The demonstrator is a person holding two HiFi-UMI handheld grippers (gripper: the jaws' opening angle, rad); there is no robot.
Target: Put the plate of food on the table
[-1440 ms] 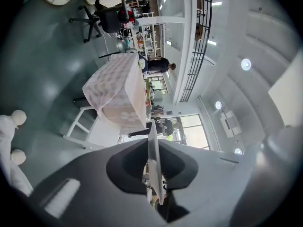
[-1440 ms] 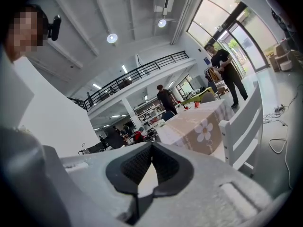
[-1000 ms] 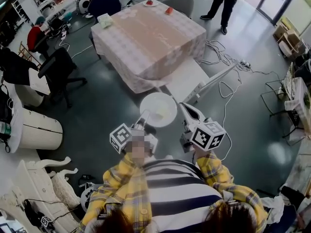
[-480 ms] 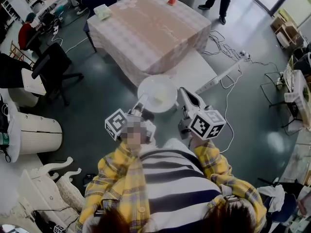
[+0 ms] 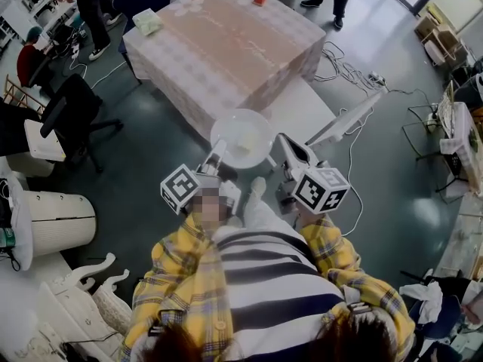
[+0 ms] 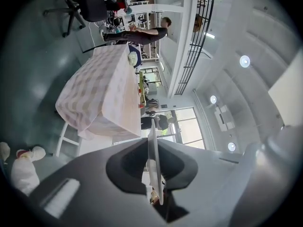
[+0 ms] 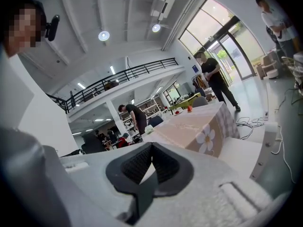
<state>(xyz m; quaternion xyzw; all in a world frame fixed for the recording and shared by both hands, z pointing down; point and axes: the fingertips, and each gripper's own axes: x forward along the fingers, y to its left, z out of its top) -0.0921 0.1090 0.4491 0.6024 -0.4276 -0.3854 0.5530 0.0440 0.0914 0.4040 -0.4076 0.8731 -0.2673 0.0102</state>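
White plate is clamped at its rim by the left gripper. The table lies straight ahead. Right gripper has jaws together, empty.

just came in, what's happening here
A person holds a white plate by its rim in the left gripper, whose jaws are clamped on it. The right gripper is shut and empty beside the plate. The plate is over the floor, short of the cloth-covered table, not yet set down.

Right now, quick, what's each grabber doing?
Left gripper: closed on the plate's rim.
Right gripper: closed, holding nothing.
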